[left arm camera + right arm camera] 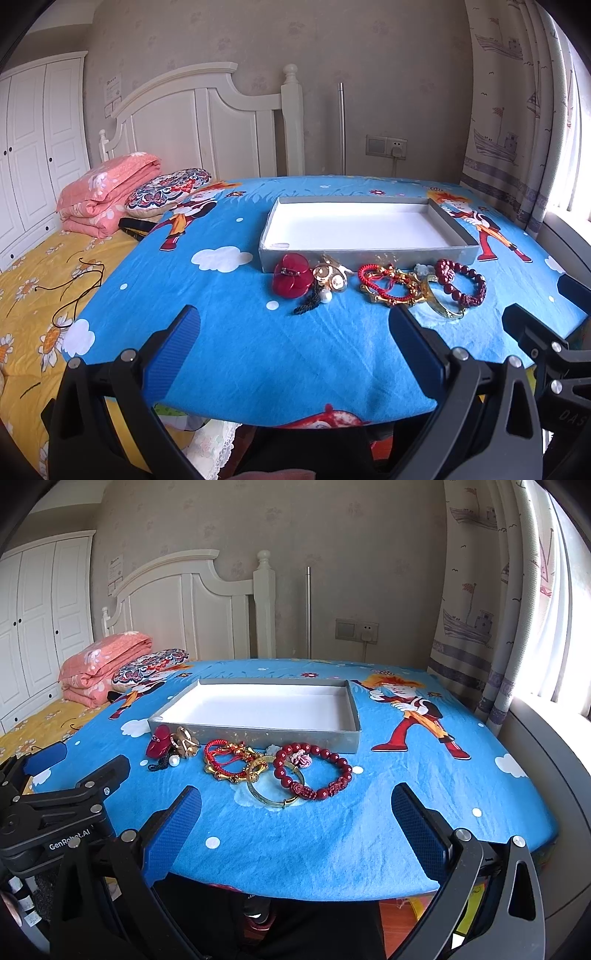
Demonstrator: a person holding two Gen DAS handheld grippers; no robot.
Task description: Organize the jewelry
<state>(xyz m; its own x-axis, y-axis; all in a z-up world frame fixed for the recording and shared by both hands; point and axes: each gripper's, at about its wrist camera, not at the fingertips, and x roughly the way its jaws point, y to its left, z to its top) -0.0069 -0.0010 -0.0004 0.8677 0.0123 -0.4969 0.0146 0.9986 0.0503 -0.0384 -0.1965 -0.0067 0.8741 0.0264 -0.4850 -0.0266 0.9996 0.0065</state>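
Both sets of tongs hang wide open over the near edge of the worktop, holding nothing: the left tongs (295, 332) face the middle of the jewelry row, and the right tongs (295, 808) face its right end.

The jewelry lies in a tight row on the blue cloth (369, 834), just in front of the near wall of the empty grey box (258, 734). From the right wrist view, the bead bracelet (314, 771) sits at 12 o'clock from the right tongs, with the gold bangle (271, 794) tucked under its left side and the red cord bracelet (225, 760) with its gold charms at 11 o'clock. Further left are the gold brooch (184, 744), the pearl (174, 761) on a dark tassel, and the red clip (159, 742).

The main risk, as I judge it, is tangling: the bangle, beads and cord overlap, so a pinch on one may drag its neighbours or drop them short of the box. The bangle is thin and smooth and may slip from the pads. The cloth is wrinkled and loose, so a low pinch could catch fabric and shift the whole row. The pearl could roll off the edge. The two tongs also sit near each other and could collide.
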